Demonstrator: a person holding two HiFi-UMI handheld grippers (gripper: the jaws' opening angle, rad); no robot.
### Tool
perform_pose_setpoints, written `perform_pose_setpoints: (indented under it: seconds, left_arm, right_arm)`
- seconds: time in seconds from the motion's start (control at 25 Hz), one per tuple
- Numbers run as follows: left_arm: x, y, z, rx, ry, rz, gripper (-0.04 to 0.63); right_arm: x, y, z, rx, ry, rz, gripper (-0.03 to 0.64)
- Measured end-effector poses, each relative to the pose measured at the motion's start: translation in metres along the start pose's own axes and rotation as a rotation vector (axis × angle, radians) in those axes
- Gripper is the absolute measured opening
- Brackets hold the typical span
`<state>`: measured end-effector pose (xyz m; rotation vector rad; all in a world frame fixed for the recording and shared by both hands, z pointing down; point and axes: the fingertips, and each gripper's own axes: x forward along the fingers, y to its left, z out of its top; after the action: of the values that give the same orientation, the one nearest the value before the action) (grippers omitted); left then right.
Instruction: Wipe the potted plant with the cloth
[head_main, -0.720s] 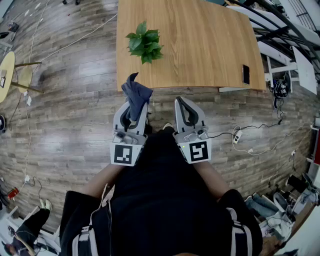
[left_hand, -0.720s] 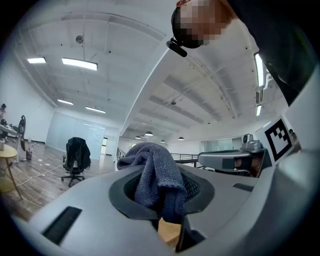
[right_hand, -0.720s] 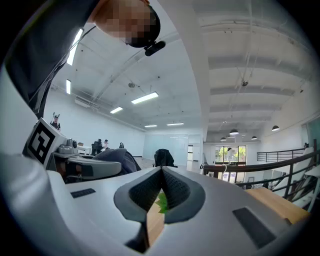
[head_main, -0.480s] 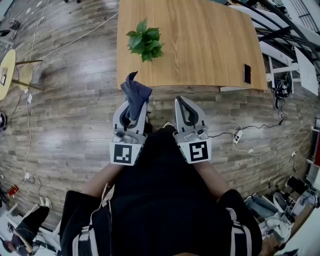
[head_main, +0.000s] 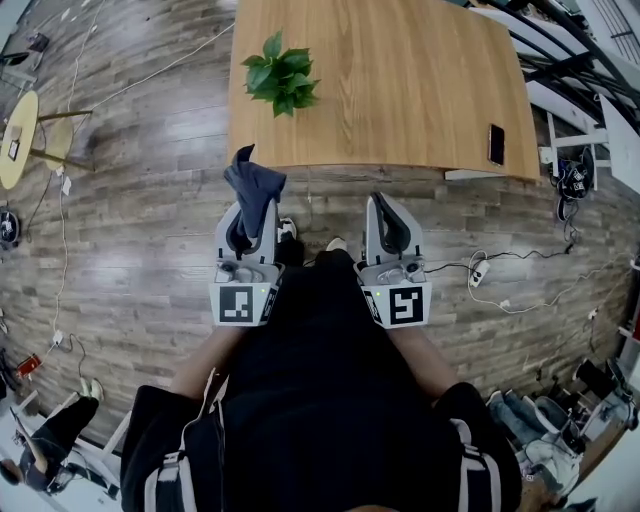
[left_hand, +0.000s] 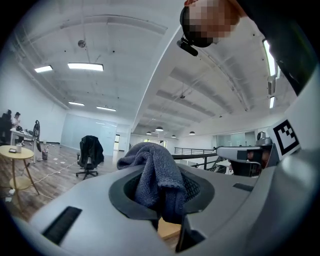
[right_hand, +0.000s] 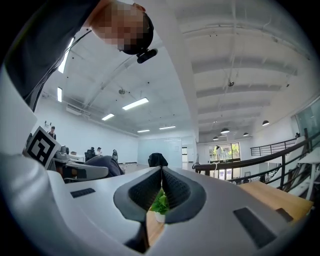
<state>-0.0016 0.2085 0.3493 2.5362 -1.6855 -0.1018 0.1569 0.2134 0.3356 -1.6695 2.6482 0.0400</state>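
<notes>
A small potted plant (head_main: 281, 73) stands in the upper left of the frame on the wooden bench (head_main: 400, 90), close to the bench's left edge and set back from its near edge. To the plant's right the bench top lies bare as far as a dark phone (head_main: 495, 143) by the right edge.

The dark grey cloth (head_main: 254, 188) sits below the plant in the picture, off the bench and just short of its near edge. It is pinched in the left tool (head_main: 250, 215), whose jaws clamp its lower part while the loose end stands up above them.

The right tool (head_main: 386, 203) is held beside it at centre frame, apart from the cloth, with its jaws pressed together and nothing between them. Through the slot beneath its tips, the right gripper view catches the plant in a white pot on the bench ahead.

Both tools point level toward the bench over the plank floor (head_main: 130, 230). Open floor lies to the left, and a power strip (head_main: 476, 271) with its cable lies at right.
</notes>
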Motion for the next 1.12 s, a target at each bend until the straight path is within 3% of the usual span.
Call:
perform_pose_setpoints:
  seconds: [0.6, 0.84, 1.12]
  left_arm:
    - [-0.02, -0.04, -0.018, 0.058, 0.065, 0.174, 0.107]
    - [-0.004, -0.041, -0.023, 0.069, 0.056, 0.175, 0.107]
    - [0.027, -0.009, -0.026, 0.049, 0.053, 0.16, 0.107]
  right_arm:
    - [-0.041, -0.033, -0.01, 0.06, -0.032, 0.141, 0.02]
    - [-0.033, -0.037, -0.014, 0.051, -0.038, 0.18, 0.02]
    - [0.013, -0.04, -0.017, 0.032, -0.006, 0.18, 0.02]
